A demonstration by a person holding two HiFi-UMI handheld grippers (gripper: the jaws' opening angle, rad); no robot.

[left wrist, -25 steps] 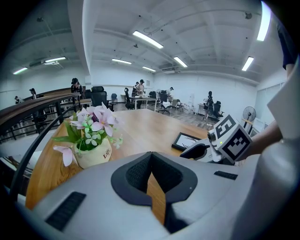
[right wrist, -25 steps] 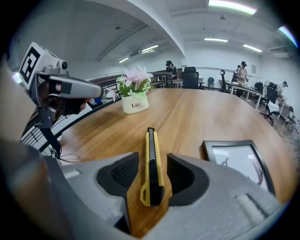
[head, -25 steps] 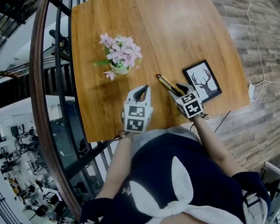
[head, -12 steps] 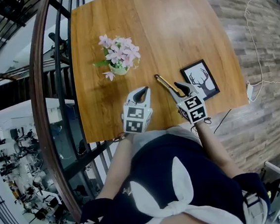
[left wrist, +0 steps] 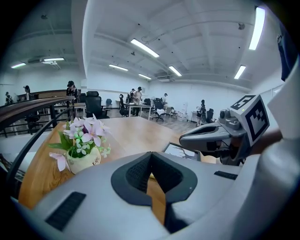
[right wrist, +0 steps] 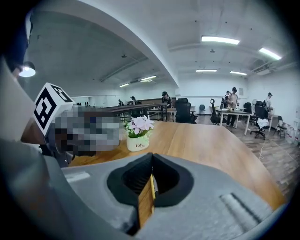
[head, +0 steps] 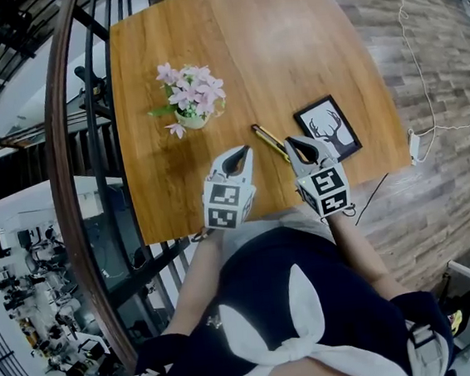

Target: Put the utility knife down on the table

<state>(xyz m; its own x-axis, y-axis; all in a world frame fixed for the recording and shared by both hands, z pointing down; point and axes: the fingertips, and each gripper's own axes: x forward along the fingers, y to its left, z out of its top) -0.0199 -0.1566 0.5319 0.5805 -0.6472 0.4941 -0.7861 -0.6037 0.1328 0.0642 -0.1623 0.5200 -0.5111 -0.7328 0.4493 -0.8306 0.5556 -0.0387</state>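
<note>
The utility knife (head: pixel 268 142), yellow and black, lies flat on the wooden table (head: pixel 287 44) between the two gripper tips. My right gripper (head: pixel 291 142) hovers just right of the knife's near end. Its jaws have just been closing and now stand shut with nothing between them; in the right gripper view (right wrist: pixel 152 158) only a thin slit shows. My left gripper (head: pixel 238 152) hangs left of the knife, over the table's near part. Its pads meet at the tips (left wrist: pixel 151 154) and hold nothing. The right gripper (left wrist: pixel 183 139) also shows from the side in the left gripper view.
A small pot of pink flowers (head: pixel 192 96) stands at the table's left. A framed deer picture (head: pixel 327 129) lies right of the knife. A dark curved railing (head: pixel 90 156) runs along the table's left edge. A white cable (head: pixel 420 122) trails on the floor at the right.
The right gripper has lifted away from the knife and its jaws have closed. The knife stays lying on the table. The left gripper has risen slightly.
</note>
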